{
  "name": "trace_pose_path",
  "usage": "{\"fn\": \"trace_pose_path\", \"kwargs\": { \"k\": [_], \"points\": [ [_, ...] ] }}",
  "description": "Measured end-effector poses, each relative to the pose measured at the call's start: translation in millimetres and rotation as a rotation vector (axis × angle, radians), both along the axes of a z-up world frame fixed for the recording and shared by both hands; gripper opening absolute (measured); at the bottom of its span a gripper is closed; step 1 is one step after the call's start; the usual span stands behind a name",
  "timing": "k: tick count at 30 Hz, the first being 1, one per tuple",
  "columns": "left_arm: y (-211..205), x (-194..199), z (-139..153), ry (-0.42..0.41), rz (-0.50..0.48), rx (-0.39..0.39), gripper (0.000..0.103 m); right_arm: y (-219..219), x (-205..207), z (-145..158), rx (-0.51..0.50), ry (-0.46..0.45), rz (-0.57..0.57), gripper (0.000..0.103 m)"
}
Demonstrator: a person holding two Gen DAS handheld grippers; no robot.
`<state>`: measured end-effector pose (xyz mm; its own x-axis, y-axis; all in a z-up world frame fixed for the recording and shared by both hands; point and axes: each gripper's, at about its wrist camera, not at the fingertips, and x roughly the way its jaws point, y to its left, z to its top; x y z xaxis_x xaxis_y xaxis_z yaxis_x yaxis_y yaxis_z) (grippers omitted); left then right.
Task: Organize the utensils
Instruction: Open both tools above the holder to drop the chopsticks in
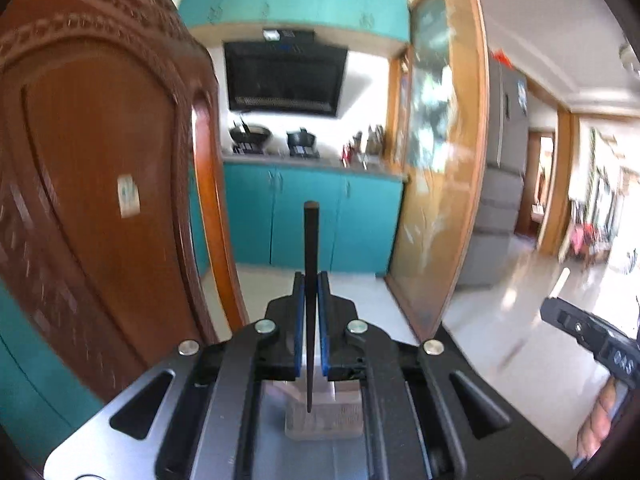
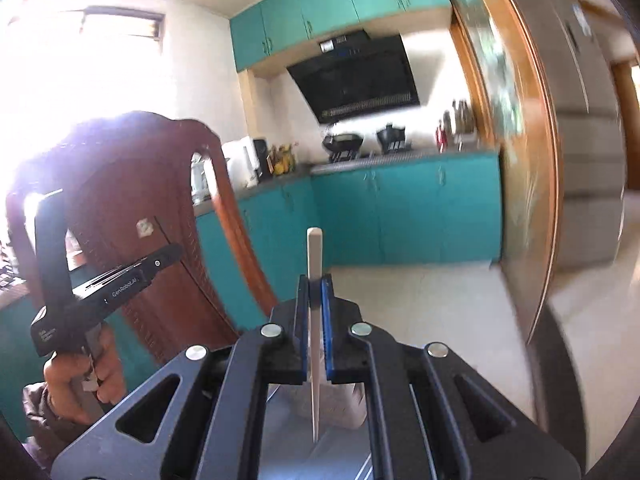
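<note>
Up front in the left wrist view, our left gripper (image 1: 311, 280) is clenched on a black chopstick (image 1: 310, 276), blue pads (image 1: 298, 320) pressing it from both sides. Stick runs straight along the fingers, blunt end poking out past the tips, thin end pointing back twd the camera. We're holding it up in the air, w/ the kitchen ahead of us. A carved wooden chair back (image 1: 96, 184) fills the left side, close by. Past it we see teal cabinets (image 1: 304, 220), a black range hood (image 1: 284, 78) on the wall, and pots on the counter. At the far right edge our other tool shows, a pale stick tip sticking out of it.

Over in the right wrist view, our right gripper (image 2: 315, 282) is clamped on a pale chopstick (image 2: 314, 280), same setup: blunt end out front, thin end back twd the lens, also held in the air. Left hand (image 2: 80, 380) shows at lower left, wrapped round the handle of its tool, beside the chair. Fridge (image 2: 576, 120) sits at far right, blurred.
</note>
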<state>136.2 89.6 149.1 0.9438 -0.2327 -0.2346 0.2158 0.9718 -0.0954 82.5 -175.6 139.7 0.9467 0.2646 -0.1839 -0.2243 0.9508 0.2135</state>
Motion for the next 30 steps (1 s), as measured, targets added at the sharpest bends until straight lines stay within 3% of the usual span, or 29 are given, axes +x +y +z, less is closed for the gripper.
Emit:
{"fn": "trace_pose_path", "kwargs": {
  "k": [3, 8, 12, 17, 25, 30],
  "points": [
    [-2.0, 26.6, 3.0, -0.029, 0.046, -0.030, 0.007, 16.7, 29.5, 9.4, -0.018, -0.002, -0.015, 0.007],
    [-15.3, 73.0, -24.7, 0.087, 0.054, -0.023, 0.007, 35.5, 76.1, 11.1, 0.006, 0.024, -0.033, 0.007],
    [-17.9, 86.1, -43.5, 0.123, 0.054, -0.008, 0.007, 52.3, 96.8, 10.5, -0.043, -0.037, -0.115, 0.007],
    [-15.1, 93.2, -62.3, 0.155, 0.047, -0.020, 0.007, 68.5, 118.7, -26.9, -0.111, -0.082, -0.178, 0.007],
    [-10.3, 88.3, -83.8, 0.206, 0.022, -0.022, 0.007, 67.0, 129.7, -66.5, -0.124, -0.010, -0.184, 0.007],
    [-8.9, 65.2, -79.6, 0.169, 0.034, 0.012, 0.013, 54.7, 88.1, -60.7, -0.074, -0.047, -0.166, 0.036]
  ]
}}
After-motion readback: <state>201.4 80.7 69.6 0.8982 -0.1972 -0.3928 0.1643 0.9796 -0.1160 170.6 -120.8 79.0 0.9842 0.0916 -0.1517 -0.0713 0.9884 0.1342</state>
